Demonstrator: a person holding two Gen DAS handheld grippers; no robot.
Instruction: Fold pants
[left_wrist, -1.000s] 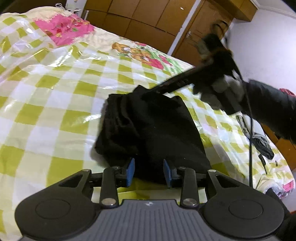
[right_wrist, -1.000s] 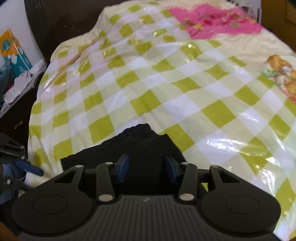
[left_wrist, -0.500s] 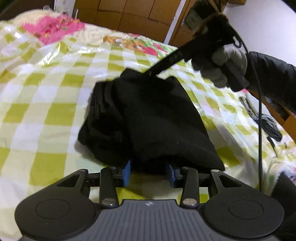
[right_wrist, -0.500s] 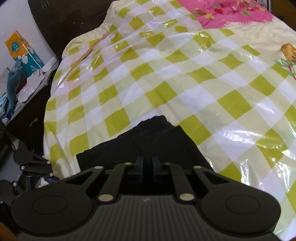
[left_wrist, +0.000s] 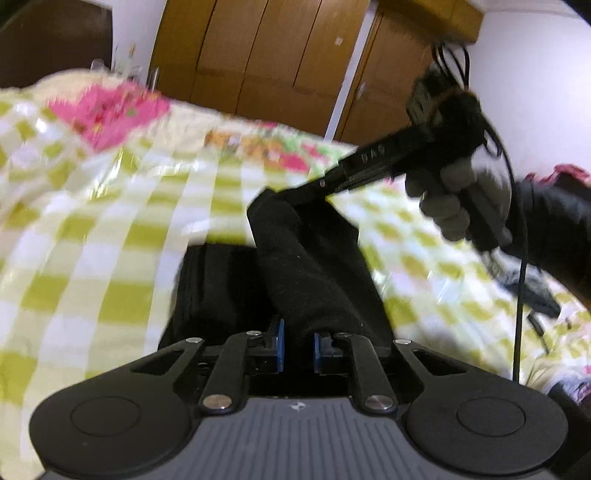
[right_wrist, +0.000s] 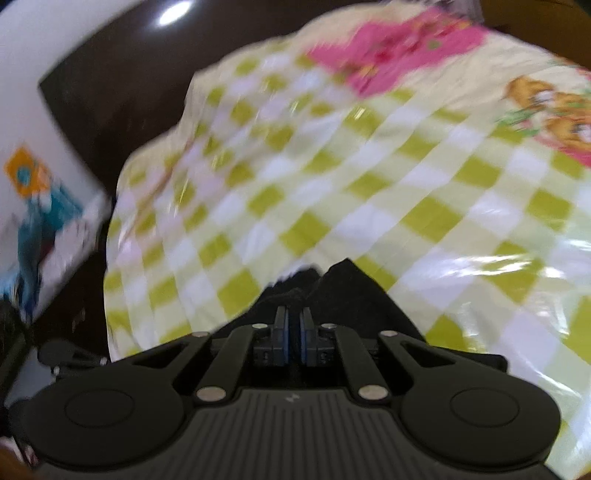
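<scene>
The black pants (left_wrist: 306, 266) lie partly folded on the green-and-white checked bed cover (left_wrist: 92, 258). My left gripper (left_wrist: 295, 347) is shut on the near edge of the pants and lifts it. My right gripper (right_wrist: 293, 332) is shut on the far edge of the pants (right_wrist: 343, 291); in the left wrist view it shows as a black tool (left_wrist: 373, 166) held by a gloved hand, pinching the raised far corner. The top layer hangs stretched between the two grippers. Both views are blurred by motion.
Wooden wardrobe doors (left_wrist: 280, 55) stand behind the bed. A pink printed patch (right_wrist: 391, 48) marks the bed's far end. A dark headboard (right_wrist: 110, 92) and a bedside surface with packages (right_wrist: 40, 206) lie to the left in the right wrist view. Cables (left_wrist: 532, 291) lie at the right bed edge.
The left gripper has closed on the near edge of the pants. Both grippers have lifted the top layer off the bed, and both cameras have tilted upward.
</scene>
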